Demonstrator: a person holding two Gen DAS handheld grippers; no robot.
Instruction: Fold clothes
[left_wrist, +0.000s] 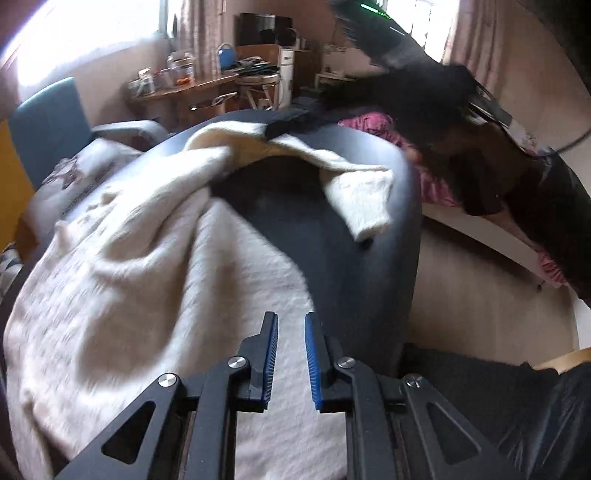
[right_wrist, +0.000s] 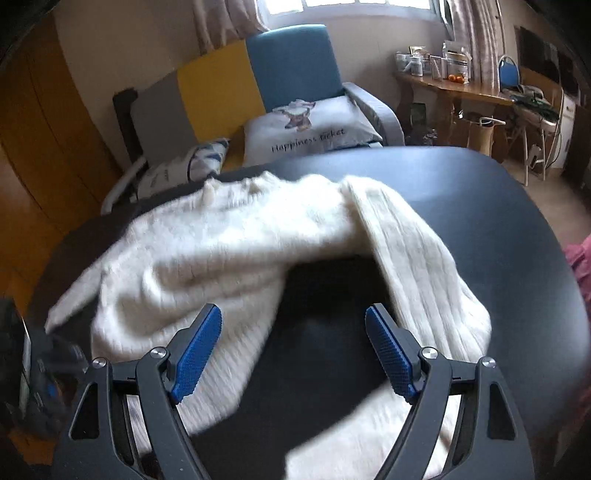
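Left hand-held gripper (left_wrist: 290, 356): jaws set narrow, a slim gap between the blue ribbed pads (left_wrist: 272, 354). Nothing between them; the gripper hangs above the sweater (left_wrist: 122, 266) without visible contact.

Right hand-held gripper (right_wrist: 293, 352): jaws wide apart, blue textured pads (right_wrist: 197, 354) splayed outward. Nothing held; bare dark surface (right_wrist: 480, 192) shows through the gap, with sweater cloth under each finger. Whether the pads touch it cannot be told.

The sweater is cream-white knit, ribbed, soft and thick. It lies crumpled on the surface, bunched in heavy folds. In the left wrist view one sleeve (left_wrist: 362, 199) stretches across toward the far edge, cuff end lying flat. Both views are motion-blurred.

The surface is matte, dark, with rounded corners. Behind it stands a blue armchair (right_wrist: 295, 62) bearing a printed cushion (right_wrist: 306, 125).
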